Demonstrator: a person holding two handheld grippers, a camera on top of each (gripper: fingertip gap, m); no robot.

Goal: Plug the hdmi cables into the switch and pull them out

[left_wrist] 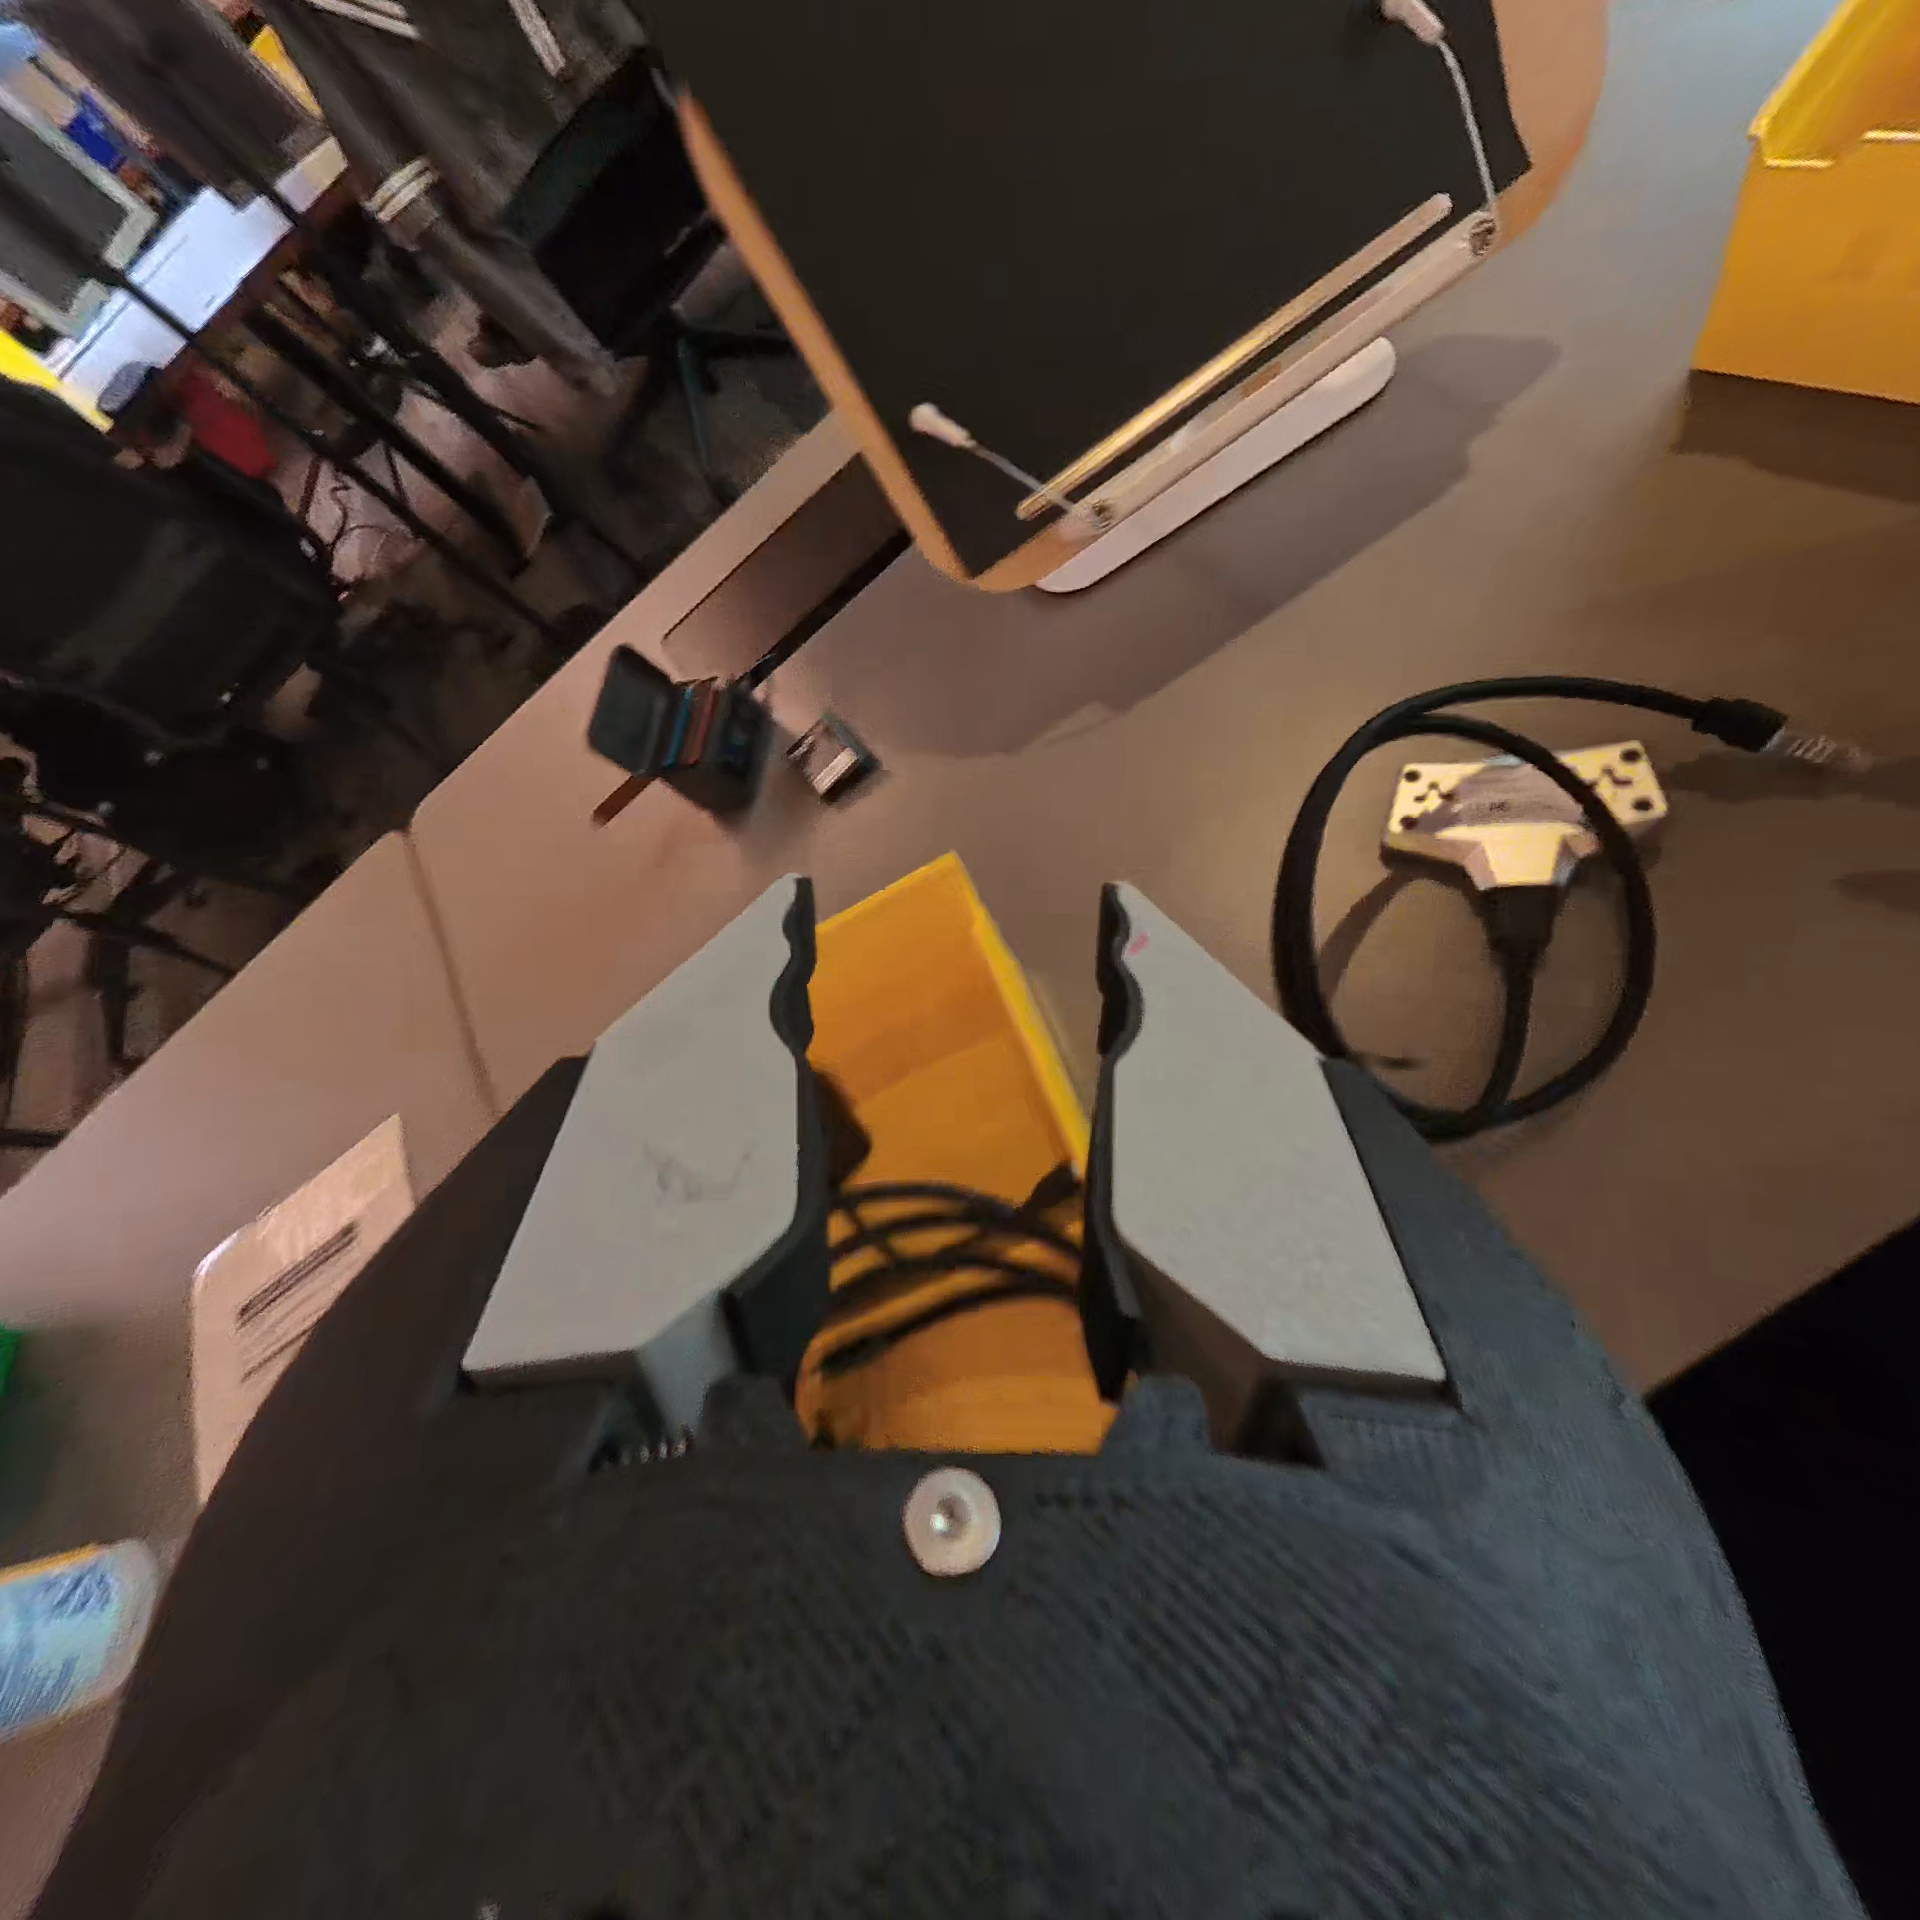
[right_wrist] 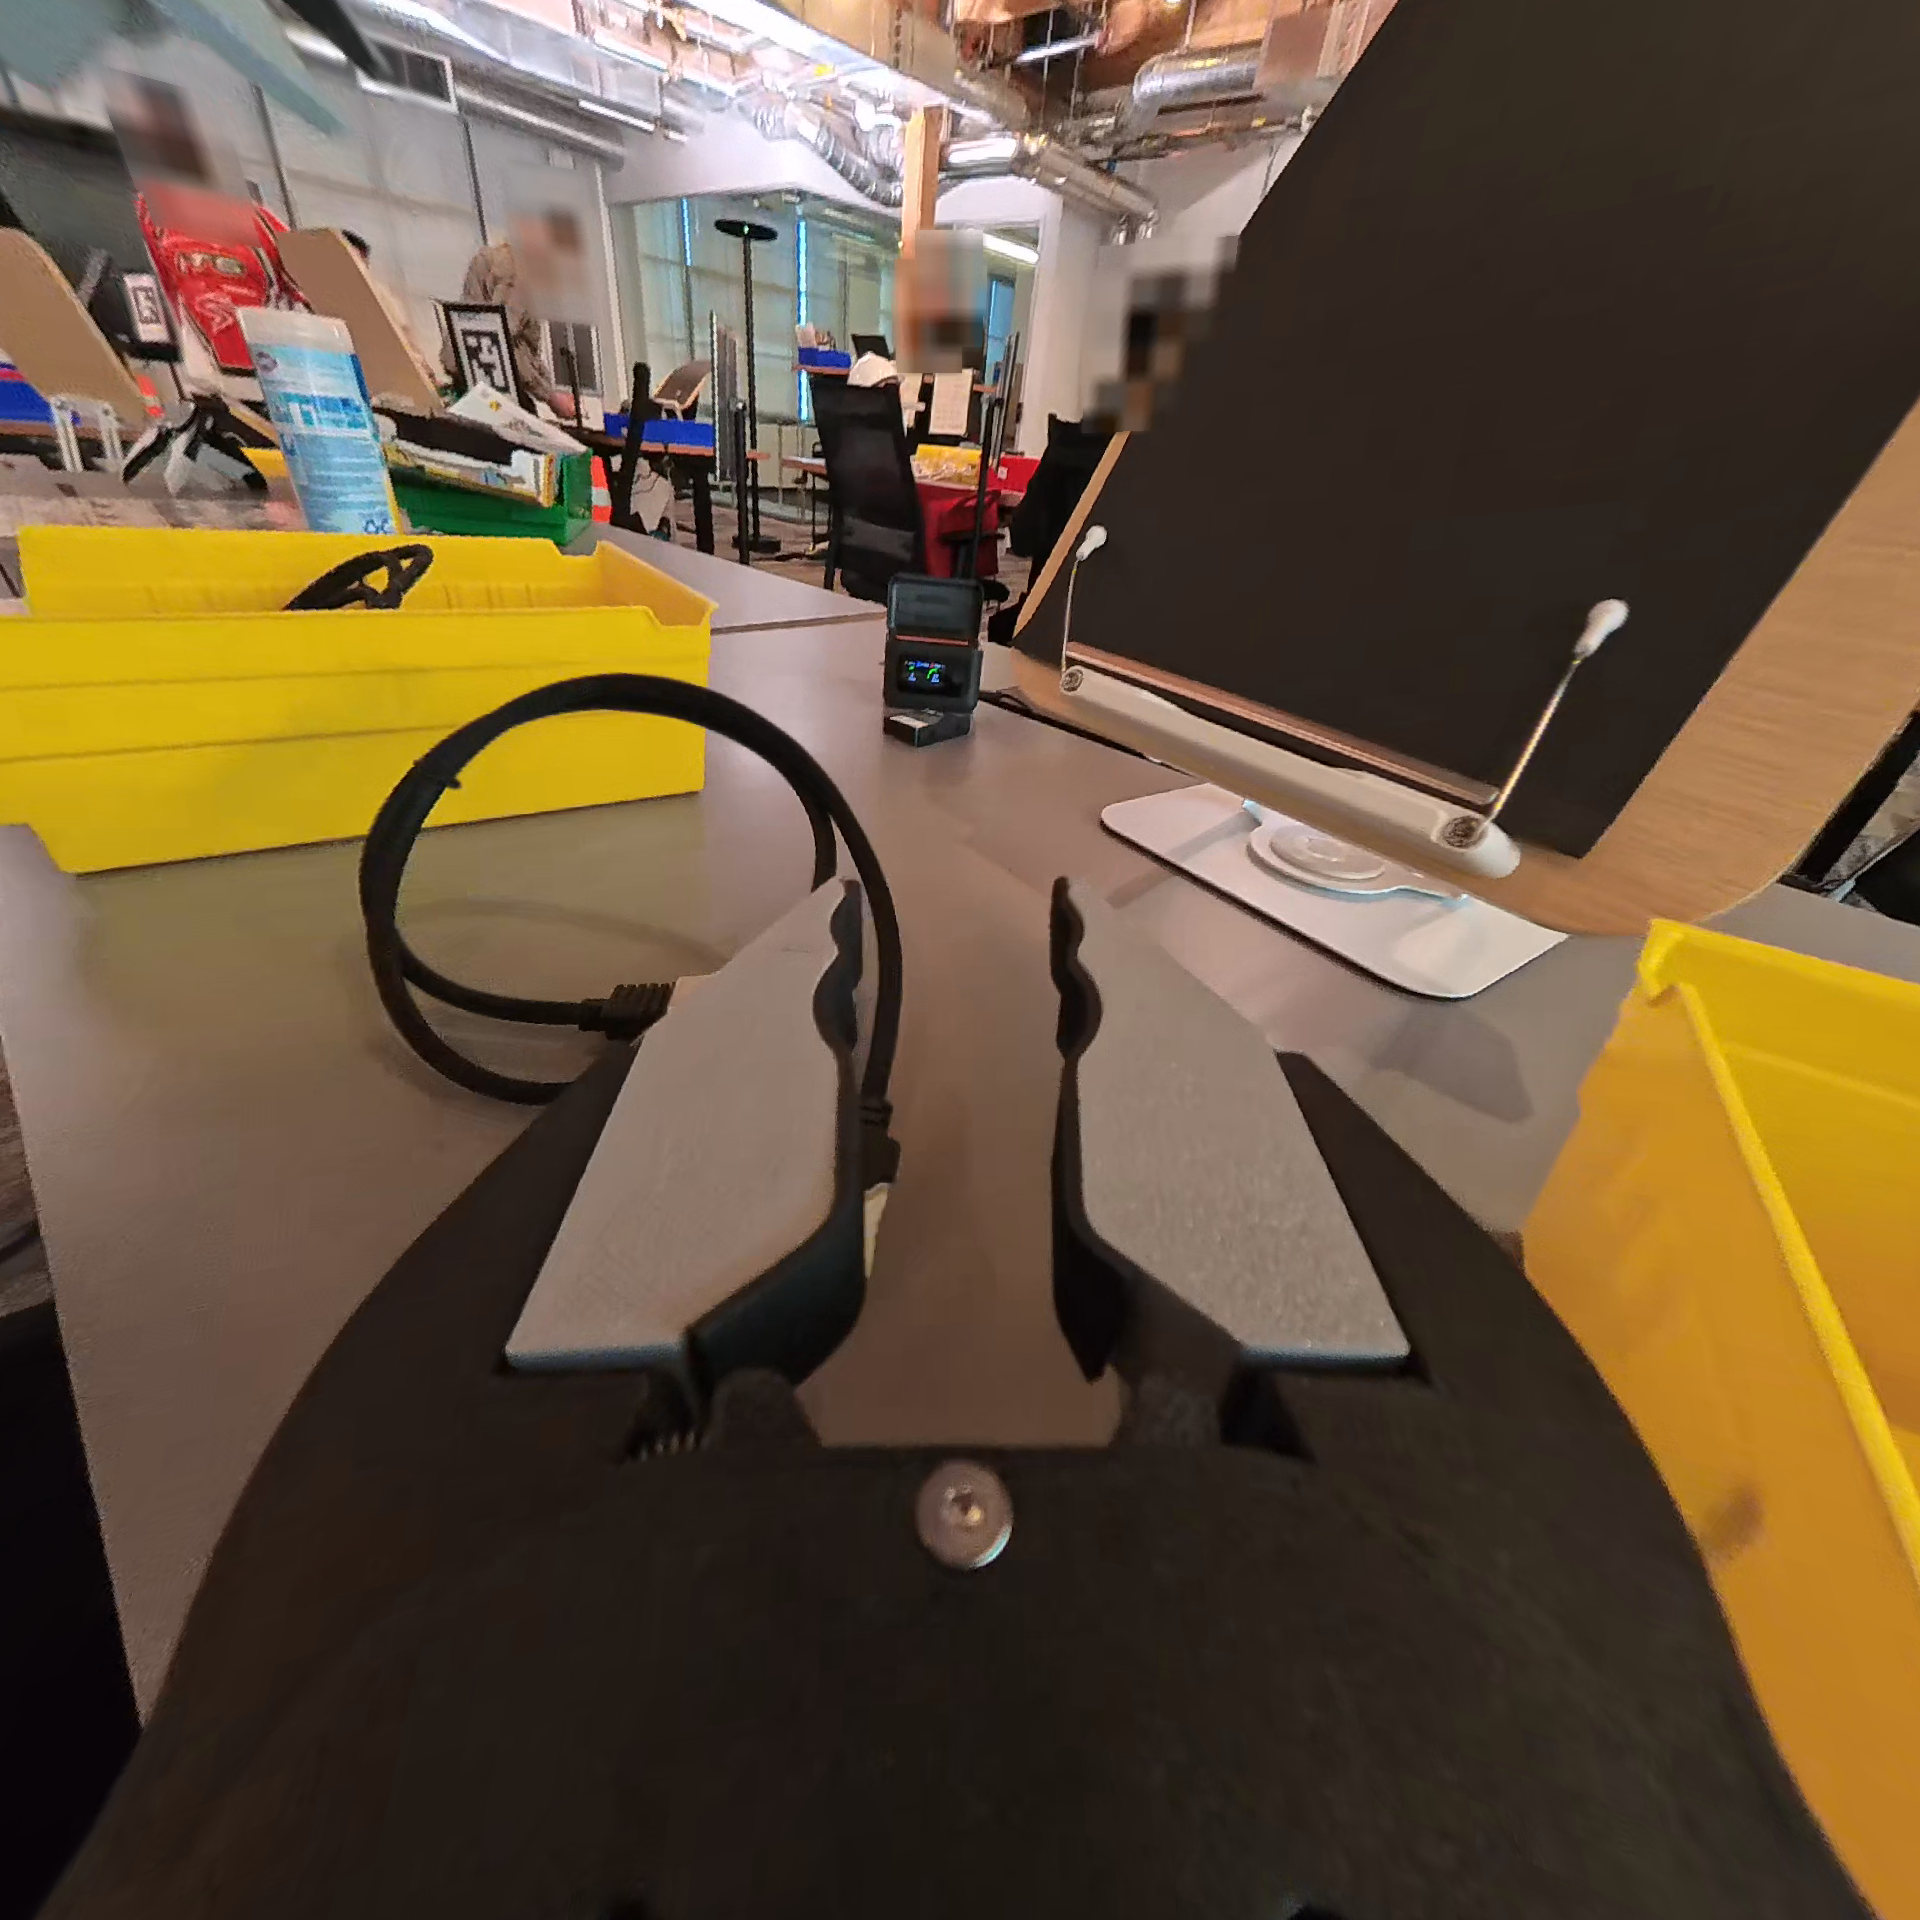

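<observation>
In the left wrist view, the silver HDMI switch [left_wrist: 1527,862] lies on the grey table, right of my gripper. A black HDMI cable [left_wrist: 1538,686] loops around it. One end sits at the switch's near side and the free plug [left_wrist: 1766,727] lies beyond. My left gripper [left_wrist: 956,904] is open and empty above a yellow bin [left_wrist: 935,987] holding coiled black cables [left_wrist: 935,1247]. My right gripper [right_wrist: 956,899] is open, low over the table. The cable loop [right_wrist: 623,691] stands just left of it, one end running down beside the left finger [right_wrist: 727,1143]. The switch is mostly hidden there.
A black tilted board on a white stand [right_wrist: 1455,416] is ahead right, also in the left wrist view [left_wrist: 1091,208]. A small black device [right_wrist: 932,655] sits behind. A yellow bin [right_wrist: 364,665] is on the left and another [right_wrist: 1714,1299] close on the right. A paper sheet [left_wrist: 301,1278] lies left. My right fingertips sit around 30 centimeters from my left ones.
</observation>
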